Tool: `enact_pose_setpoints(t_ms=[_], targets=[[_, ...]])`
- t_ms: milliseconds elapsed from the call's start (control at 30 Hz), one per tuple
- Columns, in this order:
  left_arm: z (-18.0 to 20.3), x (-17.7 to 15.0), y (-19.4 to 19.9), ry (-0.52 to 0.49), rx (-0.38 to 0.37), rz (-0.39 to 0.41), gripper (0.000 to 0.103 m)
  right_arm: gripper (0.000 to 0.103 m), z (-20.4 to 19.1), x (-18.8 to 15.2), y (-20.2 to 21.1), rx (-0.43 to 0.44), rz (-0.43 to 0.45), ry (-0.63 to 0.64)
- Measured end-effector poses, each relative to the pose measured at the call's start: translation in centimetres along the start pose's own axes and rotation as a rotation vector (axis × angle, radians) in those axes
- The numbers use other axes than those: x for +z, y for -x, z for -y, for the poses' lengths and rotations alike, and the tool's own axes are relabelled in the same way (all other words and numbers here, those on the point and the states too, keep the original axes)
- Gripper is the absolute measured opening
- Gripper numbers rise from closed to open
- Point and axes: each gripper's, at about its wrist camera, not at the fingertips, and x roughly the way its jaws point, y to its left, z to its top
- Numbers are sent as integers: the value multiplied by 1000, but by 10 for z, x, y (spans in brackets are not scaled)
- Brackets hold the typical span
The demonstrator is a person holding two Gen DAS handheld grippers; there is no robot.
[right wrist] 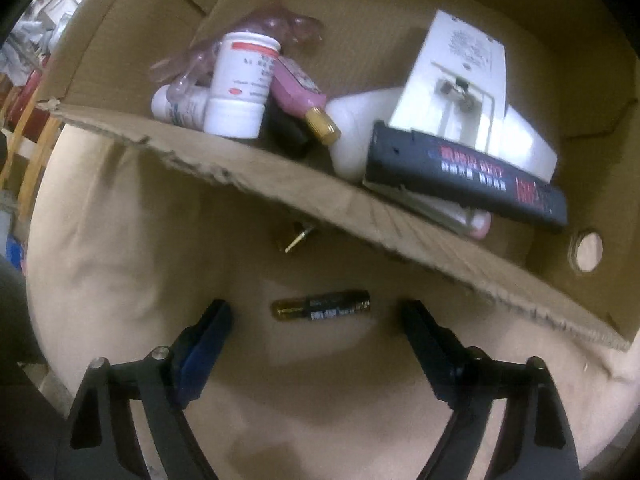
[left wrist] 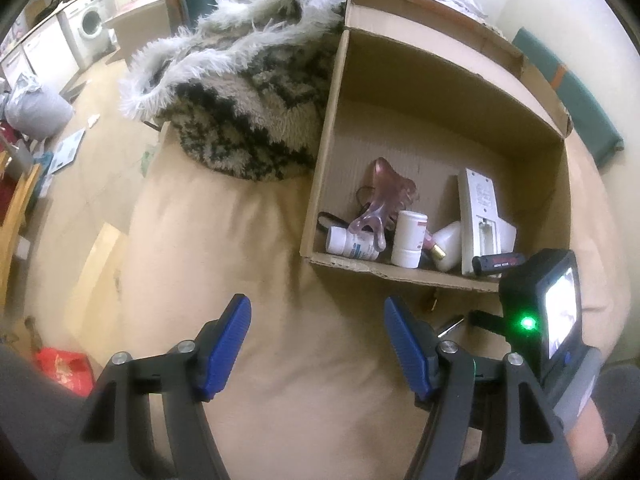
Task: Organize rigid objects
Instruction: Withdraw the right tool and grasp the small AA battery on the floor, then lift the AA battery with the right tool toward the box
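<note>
Left tongs (left wrist: pixel 318 344): wide, holding nothing, over the tan bed (left wrist: pixel 260 240).
Battery (right wrist: pixel 320 306): lies on the bed, between the right tongs' pads, just outside the cardboard box (right wrist: pixel 280 184).
Right tongs (right wrist: pixel 316 332): wide, straddling the battery lengthwise, not yet pressing.
Doing it well: probably turn to grip across its sides, then close.
Count: one loose battery, one small brass piece (right wrist: pixel 294 238), two white bottles in the box.

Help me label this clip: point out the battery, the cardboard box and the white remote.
battery (right wrist: pixel 320 305): right wrist view, middle of its body.
cardboard box (left wrist: pixel 400 274): left wrist view, near wall.
white remote (right wrist: pixel 460 64): right wrist view, its back face.
</note>
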Motion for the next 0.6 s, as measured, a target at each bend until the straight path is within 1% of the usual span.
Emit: enact_pose_setpoints(t_ms=[33, 100, 167, 400, 500, 600], targets=[[0, 0, 0, 1, 1, -1, 66, 84, 0, 0, 0, -4, 1, 3], [0, -1, -1, 4, 2, -1, 66, 70, 1, -2, 2, -4, 11, 7], [1, -1, -1, 3, 6, 0, 66, 46, -2, -5, 5, -11, 25, 14], [1, -2, -4, -7, 33, 2, 66, 45, -2, -7, 14, -14, 33, 20], [-2, -1, -6, 1, 36, -3, 66, 45, 0, -9, 26, 26, 38, -10], [-2, 0, -6, 10, 33, -4, 66, 45, 3, -15, 47, 61, 54, -23]])
